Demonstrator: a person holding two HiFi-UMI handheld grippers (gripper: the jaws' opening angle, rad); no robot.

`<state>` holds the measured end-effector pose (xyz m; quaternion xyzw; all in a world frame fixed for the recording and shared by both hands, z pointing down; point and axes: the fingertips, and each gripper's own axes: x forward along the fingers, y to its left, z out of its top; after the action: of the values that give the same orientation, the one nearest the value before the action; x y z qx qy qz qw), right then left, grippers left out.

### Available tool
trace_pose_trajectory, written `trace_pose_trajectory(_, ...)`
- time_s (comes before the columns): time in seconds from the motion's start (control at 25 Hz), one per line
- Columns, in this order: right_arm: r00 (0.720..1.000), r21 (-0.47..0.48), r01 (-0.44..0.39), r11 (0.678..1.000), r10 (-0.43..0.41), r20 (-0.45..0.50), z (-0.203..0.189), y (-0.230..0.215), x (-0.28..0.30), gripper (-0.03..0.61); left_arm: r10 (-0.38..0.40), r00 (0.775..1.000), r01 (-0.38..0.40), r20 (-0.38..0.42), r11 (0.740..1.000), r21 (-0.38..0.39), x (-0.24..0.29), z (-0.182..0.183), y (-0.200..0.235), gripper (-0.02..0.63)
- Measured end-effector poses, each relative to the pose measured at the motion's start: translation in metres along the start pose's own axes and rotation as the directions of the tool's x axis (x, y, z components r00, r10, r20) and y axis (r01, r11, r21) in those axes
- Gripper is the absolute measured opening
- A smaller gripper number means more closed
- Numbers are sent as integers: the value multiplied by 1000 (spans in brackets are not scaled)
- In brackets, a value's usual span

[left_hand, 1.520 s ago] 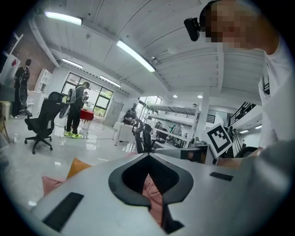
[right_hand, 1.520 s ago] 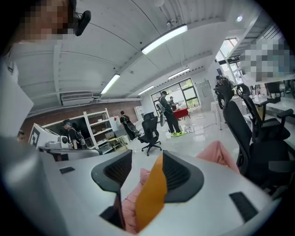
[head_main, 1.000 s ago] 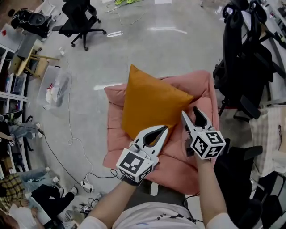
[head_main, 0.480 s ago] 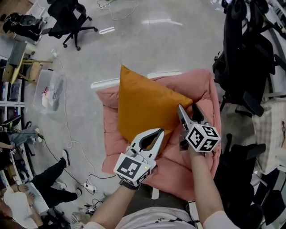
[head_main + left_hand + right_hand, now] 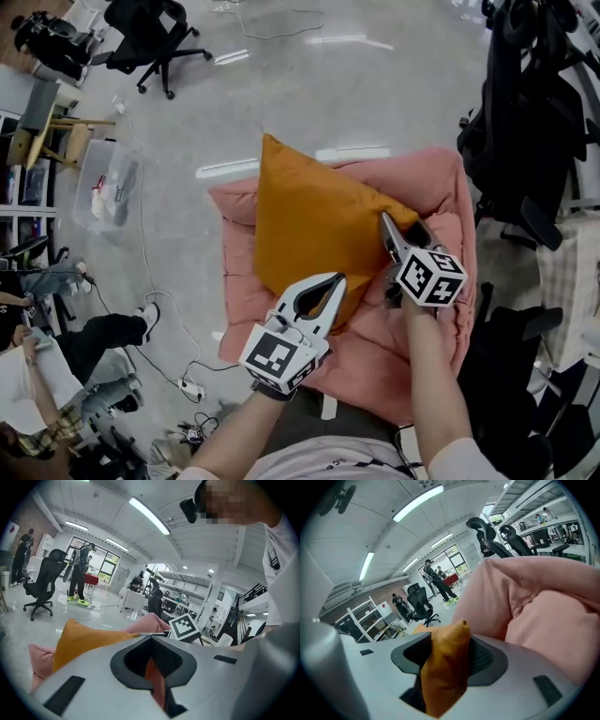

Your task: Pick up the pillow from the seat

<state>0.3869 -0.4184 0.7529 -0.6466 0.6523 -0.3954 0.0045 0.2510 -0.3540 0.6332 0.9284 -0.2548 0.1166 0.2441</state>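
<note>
pillow (image 5: 314,234): orange cloth, matt, fine weave, looks soft
seat (image 5: 441,197): pink cloth, matt, puffy, creased
my left gripper (image 5: 336,278): grey plastic shell, smooth, matt
pads (image 5: 168,656): black, ribbed, dull
cube (image 5: 277,354): black-and-white faces, matt; paper or plastic, I can't tell
floor (image 5: 309,84): hard, polished, glossy, throws back the light strips

Bright, even light comes from long white ceiling tube lamps (image 5: 149,516); the glossy grey floor (image 5: 309,103) throws them back as pale streaks. Shadows are soft. Both gripper views bulge, darkening at round edges, and the near pale-pink padded seat cushion (image 5: 553,620) looks soft-focused.
</note>
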Motion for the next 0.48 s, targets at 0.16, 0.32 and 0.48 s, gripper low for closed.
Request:
trace_pose_trajectory(0.16, 998, -28, -35, 999, 34, -43, -7, 9, 5, 163, 14, 1000, -14, 0, 1000, -11, -11, -3, 8, 9)
trace_pose_trajectory(0.32, 994, -75, -86, 993, 80, -79, -10, 22, -2, 101, 34, 999, -34, 13, 999, -40, -23, 0, 11, 11)
trace_pose_trajectory(0.48, 991, -184, -117, 976, 102, -86, -15, 49, -14, 75, 36, 999, -35, 35, 999, -33, -39, 6, 4, 11)
